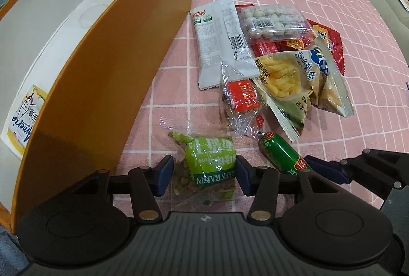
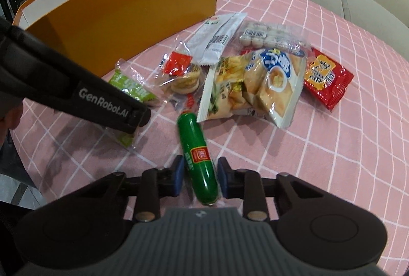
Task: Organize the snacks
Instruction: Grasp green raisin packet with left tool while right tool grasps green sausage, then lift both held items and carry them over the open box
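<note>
Blue pads of the left gripper (image 1: 203,175) flank the green raisin packet (image 1: 207,168), jaws spread wide, barely touching. Right gripper (image 2: 200,180) brackets the green sausage (image 2: 198,158), unclenched. Beyond lie piled snacks (image 1: 276,51) on pink checked cloth (image 1: 358,102), beside the orange box (image 1: 102,76).

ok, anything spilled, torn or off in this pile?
Nothing spilled or torn. The snacks are an overlapping heap beside the orange box; the fries bag lies over the red cracker packs. Green raisin pack and green sausage lie apart.
</note>
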Demonstrator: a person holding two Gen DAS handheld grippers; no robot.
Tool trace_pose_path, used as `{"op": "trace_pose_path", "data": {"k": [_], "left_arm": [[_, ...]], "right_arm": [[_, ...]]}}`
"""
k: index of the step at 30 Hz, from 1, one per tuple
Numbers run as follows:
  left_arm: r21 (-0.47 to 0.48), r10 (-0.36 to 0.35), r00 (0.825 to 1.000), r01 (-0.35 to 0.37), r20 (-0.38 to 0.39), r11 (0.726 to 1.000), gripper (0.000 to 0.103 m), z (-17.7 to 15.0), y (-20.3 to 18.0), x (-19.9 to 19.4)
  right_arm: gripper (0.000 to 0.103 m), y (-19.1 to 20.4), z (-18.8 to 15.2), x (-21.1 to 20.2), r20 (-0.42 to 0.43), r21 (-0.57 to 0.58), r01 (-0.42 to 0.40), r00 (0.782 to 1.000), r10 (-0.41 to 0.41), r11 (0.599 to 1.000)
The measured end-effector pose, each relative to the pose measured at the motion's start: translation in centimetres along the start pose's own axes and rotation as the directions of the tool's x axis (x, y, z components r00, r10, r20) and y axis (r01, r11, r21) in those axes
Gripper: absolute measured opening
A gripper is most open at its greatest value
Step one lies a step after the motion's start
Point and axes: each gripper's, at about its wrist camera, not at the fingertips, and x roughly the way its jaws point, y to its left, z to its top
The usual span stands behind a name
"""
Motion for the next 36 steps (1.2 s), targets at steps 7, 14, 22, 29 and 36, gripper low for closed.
{"op": "trace_pose_path", "data": {"k": [7,14,22,29,36], "left_arm": [[0.011,-0.001,1.0,0.001,-0.015,1.0,0.053,-0.1,-0.1,0.0],[0.036,-0.017,0.999,0.018,-0.035,0.999,0.046,-0.9,-0.4,-0.6],[0.042,-0.036,0.999,0.037,-0.02,0.998,0.043,-1.8,-0.1,-1.9],[0.04,-0.053,0.998,0.053,0.013,0.998,0.043,-2.1,0.0,-3.7],[0.051,-0.073,0.996,0.07,0.047,0.996,0.043,-2.5,0.0,-5.7]], "right_arm": [[0.019,0.3,-0.2,-0.3,-0.021,0.012,-0.014,1.0,0.015,1.0],[0.018,0.2,-0.6,-1.2,-0.035,0.051,-0.03,0.999,0.032,0.998],[0.018,-0.2,-1.3,-2.8,-0.029,0.125,-0.049,0.998,0.053,0.991],[0.018,-0.4,-1.8,-4.3,-0.006,0.157,-0.043,0.999,0.045,0.987],[0.018,-0.7,-1.8,-6.4,0.045,0.204,-0.056,0.998,0.048,0.977]]}}
